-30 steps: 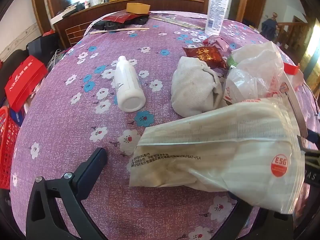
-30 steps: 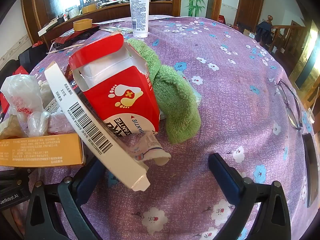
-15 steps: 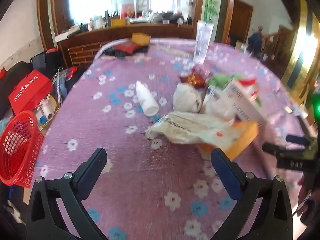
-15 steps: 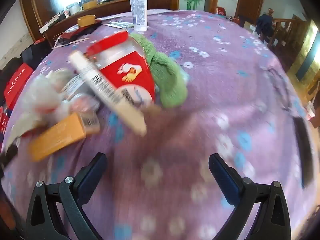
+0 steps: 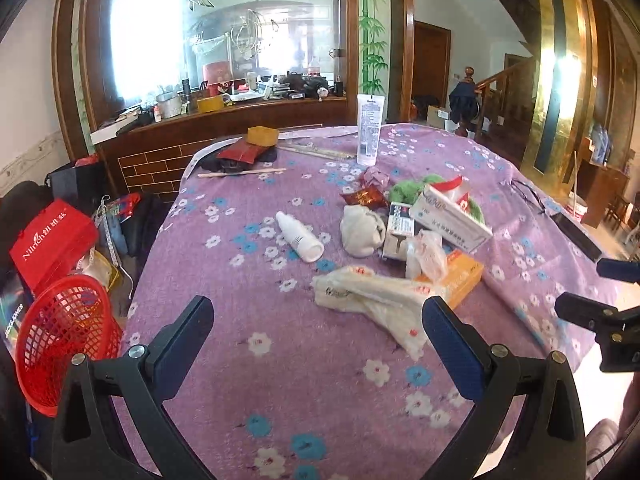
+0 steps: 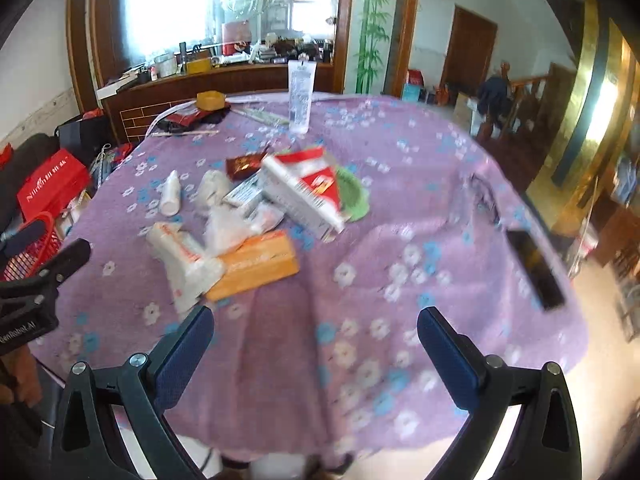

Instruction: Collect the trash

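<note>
My left gripper (image 5: 318,340) has its fingers spread wide with nothing between them, hovering above the near edge of the purple floral tablecloth (image 5: 248,384). My right gripper (image 6: 314,344) is the same: fingers apart, empty, held off the near rim of the table. I judge both sit back like this to take in the whole spread before I choose a piece.

Just beyond the left fingers lies the crumpled plastic bag (image 5: 372,296), its end resting against the orange box (image 5: 460,276). A clear wrapper (image 5: 426,254) is piled on that box, and behind it the long white carton (image 5: 450,218) leans over the green cloth (image 5: 416,188). A balled white cloth (image 5: 360,230) and a white bottle (image 5: 300,236) lying on its side sit to the left, with a dark red snack packet (image 5: 364,197) behind them. The rubbish is bunched at the table's middle, which I take as convenient for picking in turn.

The red mesh basket (image 5: 60,340) stands on the floor off the table's left side, near my left gripper; it is probably the bin. An upright lotion tube (image 5: 370,132) and the glasses (image 5: 528,196) stand apart from the heap; I would leave them.
</note>
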Demonstrator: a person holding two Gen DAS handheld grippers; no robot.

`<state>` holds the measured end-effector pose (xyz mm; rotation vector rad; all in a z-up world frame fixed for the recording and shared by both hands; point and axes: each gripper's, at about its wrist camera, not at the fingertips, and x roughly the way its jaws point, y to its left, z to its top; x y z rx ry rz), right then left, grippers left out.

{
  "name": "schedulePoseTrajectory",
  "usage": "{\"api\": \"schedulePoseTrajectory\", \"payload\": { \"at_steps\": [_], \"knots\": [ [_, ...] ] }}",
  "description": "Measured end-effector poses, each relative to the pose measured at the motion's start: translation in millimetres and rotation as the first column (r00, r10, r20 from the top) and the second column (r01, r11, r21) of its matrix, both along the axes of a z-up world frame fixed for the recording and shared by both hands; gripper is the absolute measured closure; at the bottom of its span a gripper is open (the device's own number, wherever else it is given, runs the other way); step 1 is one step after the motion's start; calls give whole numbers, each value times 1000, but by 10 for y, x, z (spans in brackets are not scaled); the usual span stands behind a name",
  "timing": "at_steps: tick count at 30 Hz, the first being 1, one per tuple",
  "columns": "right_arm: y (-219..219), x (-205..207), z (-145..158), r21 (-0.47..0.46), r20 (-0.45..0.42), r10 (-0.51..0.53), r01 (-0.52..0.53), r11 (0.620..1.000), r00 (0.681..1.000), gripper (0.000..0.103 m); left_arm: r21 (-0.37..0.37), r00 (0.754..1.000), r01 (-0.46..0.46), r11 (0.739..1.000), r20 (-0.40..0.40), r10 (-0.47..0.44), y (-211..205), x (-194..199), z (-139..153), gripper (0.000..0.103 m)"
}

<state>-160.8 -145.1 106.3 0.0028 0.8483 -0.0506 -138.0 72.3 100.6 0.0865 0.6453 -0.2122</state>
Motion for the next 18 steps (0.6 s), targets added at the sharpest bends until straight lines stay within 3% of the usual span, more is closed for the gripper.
{"api": "schedulePoseTrajectory", "payload": {
  "at_steps": [2, 5, 11, 15, 18],
  "knots": [
    [45, -56, -4, 20, 6, 24, -24, 1000, 1000, 0, 9, 1000, -4, 1000, -3, 4, 19, -45, -1, 0],
    [82, -54, 23, -29, 24, 50, -49, 998, 998, 0, 1, 999, -31, 1000, -10, 31, 61, -99, 6, 0],
    [55, 3, 113, -75, 47, 154, -150, 986, 987, 0, -14, 990, -143, 990, 2, 144, 97, -218, 110, 0],
    [7, 1, 69, -131, 32, 212, -207, 970, 977, 0, -12, 984, -179, 984, -27, 178, -12, -276, 91, 0],
    [-72, 8, 72, -114, 41, 244, -238, 965, 969, 0, -5, 982, -188, 982, -25, 188, -114, -344, 99, 0]
  ]
}}
